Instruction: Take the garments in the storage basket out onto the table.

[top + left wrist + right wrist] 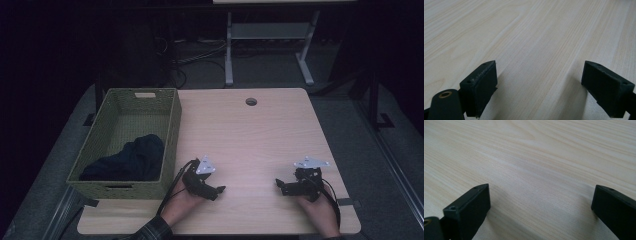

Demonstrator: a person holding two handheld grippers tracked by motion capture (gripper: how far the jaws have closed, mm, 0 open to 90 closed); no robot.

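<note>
Dark blue cloth (131, 161) lies bundled in the near end of the green woven basket (170, 131) at the left edge of the surface (250, 140). Just beside the basket, the left tool (212, 190) rests released, holding nothing. Well apart, the right tool (280, 186) sits released too, nothing between its jaws. Looks like the stowing is done, nothing loose left to collect.

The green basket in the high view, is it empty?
No, a dark blue cloth lies bunched inside the green basket, toward its near end.
</note>
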